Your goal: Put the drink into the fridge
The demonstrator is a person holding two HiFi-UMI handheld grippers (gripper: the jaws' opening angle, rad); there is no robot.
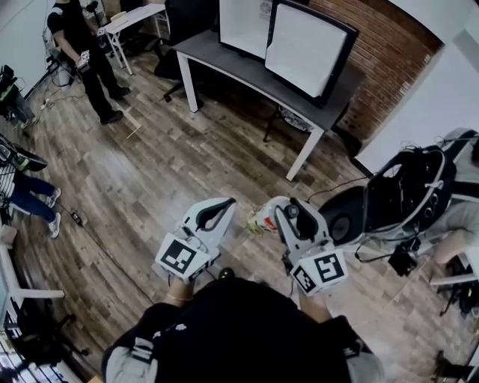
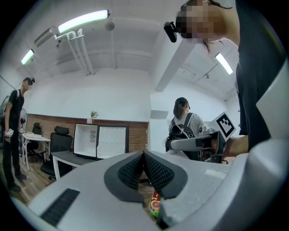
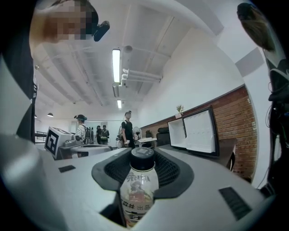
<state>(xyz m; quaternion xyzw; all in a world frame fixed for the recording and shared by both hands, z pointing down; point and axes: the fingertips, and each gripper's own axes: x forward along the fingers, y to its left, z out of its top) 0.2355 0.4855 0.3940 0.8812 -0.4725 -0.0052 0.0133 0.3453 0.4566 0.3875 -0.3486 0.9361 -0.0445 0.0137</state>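
My right gripper (image 3: 143, 166) is shut on a drink bottle (image 3: 138, 191) with a black cap and a pale printed label, held upright between the pads. In the head view the bottle (image 1: 262, 218) sticks out in front of the right gripper (image 1: 287, 213). Beside it, my left gripper (image 1: 221, 212) is held level, and its ribbed pads (image 2: 156, 171) meet with nothing between them. A bit of the bottle (image 2: 155, 205) shows below the left gripper (image 2: 143, 155). The white mini fridge (image 1: 299, 41) stands with its door open on a dark table (image 1: 224, 63) ahead. The fridge (image 3: 194, 131) lies to the right in the right gripper view.
A person in black (image 1: 86, 52) stands far left by a white desk (image 1: 131, 19). A person with a backpack (image 1: 408, 194) sits close on the right, with cables on the wood floor (image 1: 150, 172). Seated legs (image 1: 30, 196) show at the left edge.
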